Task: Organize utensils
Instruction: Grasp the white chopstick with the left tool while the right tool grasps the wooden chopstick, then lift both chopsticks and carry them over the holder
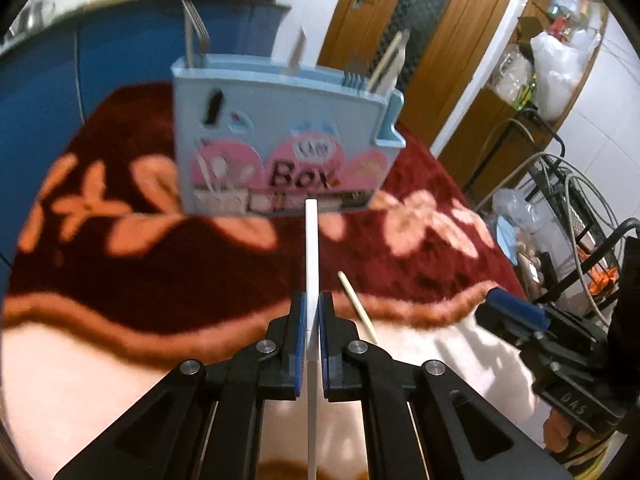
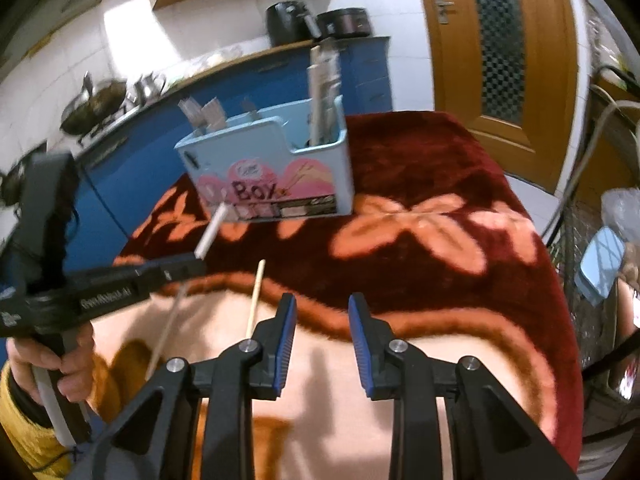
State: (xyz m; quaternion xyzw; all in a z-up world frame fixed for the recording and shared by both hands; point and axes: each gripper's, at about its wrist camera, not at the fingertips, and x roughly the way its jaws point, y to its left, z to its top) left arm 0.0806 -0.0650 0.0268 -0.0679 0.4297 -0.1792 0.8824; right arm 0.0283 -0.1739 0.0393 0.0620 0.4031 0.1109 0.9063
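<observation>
Left tongs (image 1: pixel 312 312) clamping one white stick (image 1: pixel 311 248) at frame centre, one wooden chopstick (image 1: pixel 357 306) lying beside on the blanketed tabletop (image 1: pixel 120 280), blue box (image 1: pixel 280 136) standing upper centre, right tongs (image 2: pixel 322 308) gaping apart.

You've got a floral blanket (image 2: pixel 420 184) as the surface; box (image 2: pixel 276 176) and one chopstick (image 2: pixel 255 300) lie apart on it.
</observation>
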